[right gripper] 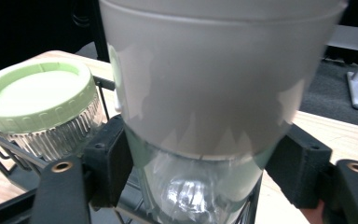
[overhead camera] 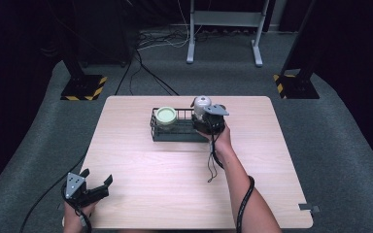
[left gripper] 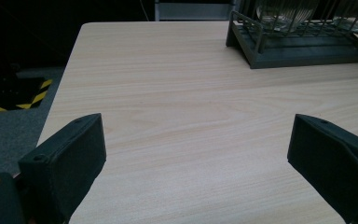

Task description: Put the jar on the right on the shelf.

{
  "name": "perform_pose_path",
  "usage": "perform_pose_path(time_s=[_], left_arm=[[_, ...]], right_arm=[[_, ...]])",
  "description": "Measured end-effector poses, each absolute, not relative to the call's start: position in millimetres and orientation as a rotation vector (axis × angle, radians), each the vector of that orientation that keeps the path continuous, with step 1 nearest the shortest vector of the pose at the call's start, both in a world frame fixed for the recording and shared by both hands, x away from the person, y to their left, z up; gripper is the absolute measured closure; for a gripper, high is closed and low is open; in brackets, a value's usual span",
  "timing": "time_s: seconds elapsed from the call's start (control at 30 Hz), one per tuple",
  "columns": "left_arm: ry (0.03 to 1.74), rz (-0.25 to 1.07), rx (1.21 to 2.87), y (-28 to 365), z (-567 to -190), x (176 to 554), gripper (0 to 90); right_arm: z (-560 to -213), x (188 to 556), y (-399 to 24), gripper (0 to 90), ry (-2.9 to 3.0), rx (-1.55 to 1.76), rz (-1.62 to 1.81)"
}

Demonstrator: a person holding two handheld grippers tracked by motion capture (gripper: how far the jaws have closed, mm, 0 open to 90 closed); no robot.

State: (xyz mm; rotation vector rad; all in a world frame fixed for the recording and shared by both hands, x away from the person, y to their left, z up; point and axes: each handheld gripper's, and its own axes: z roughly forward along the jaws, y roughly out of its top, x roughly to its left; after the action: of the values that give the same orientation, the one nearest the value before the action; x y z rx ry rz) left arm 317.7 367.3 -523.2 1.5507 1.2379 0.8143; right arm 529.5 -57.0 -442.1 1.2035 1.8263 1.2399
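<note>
Right tongs grip a jar at the rack.
Left tongs gape wide and empty over the bench, well apart from the rack.

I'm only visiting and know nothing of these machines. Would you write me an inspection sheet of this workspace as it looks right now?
Surface: pale wooden table, mostly bare.
Job's things: dark wire rack at the far middle; green-lidded jar in its left end; grey-capped jar at its right end.
Clutter: nothing seen.
Grippers: left gripper open, resting at the near left corner; right gripper with jaws either side of the grey-capped jar, grip unclear.
Cables: one trails from each gripper; more lie on the floor behind.
Surroundings: grey carpet, metal stand, striped bases.
</note>
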Motion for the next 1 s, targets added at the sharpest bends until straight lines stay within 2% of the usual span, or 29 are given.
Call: perform_pose_path(time_s=[0.37, 1.0], left_arm=[[1.237, 0.814, 1.550, 367, -523, 318, 4.3], [1.244, 0.815, 1.546, 368, -523, 318, 4.4]], right_arm=[[-451, 519, -75, 14.4, 1.853, 1.216, 1.263], [-470, 497, -120, 10.7, 1.848, 1.255, 1.231]])
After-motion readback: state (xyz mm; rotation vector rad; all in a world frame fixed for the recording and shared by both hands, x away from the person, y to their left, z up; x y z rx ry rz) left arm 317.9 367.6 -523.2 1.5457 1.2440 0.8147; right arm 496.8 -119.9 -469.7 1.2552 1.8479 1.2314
